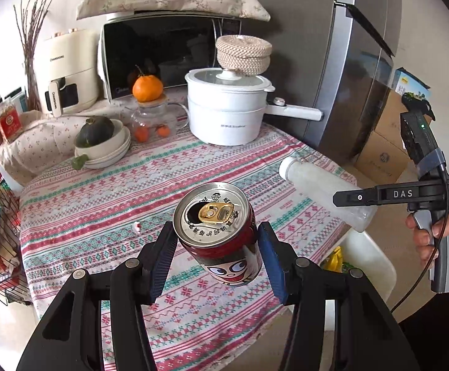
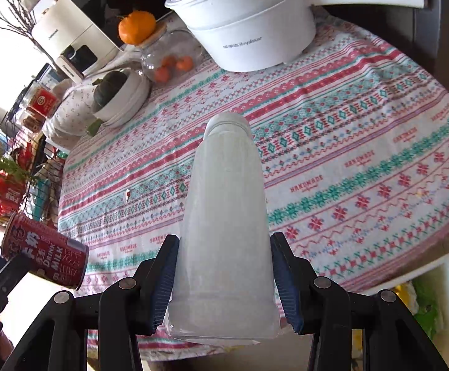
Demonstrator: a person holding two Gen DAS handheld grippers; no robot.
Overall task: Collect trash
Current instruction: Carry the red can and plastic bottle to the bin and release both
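In the left wrist view, the left gripper (image 1: 216,249) had its two fingers closed on a red can (image 1: 219,232), one blue pad on each side. The can was up off the tablecloth (image 1: 100,191), its open top tipped toward the camera. A white bin (image 1: 368,255) sat low to the right of the fingers, with something yellow inside. In the right wrist view, the right gripper (image 2: 224,281) squeezed a pale plastic bottle (image 2: 226,216) near its bottom, and the bottle pointed straight out past the fingers, cap far away. The bin (image 2: 441,266) was just right of these fingers, so this hand looked nearer to it.
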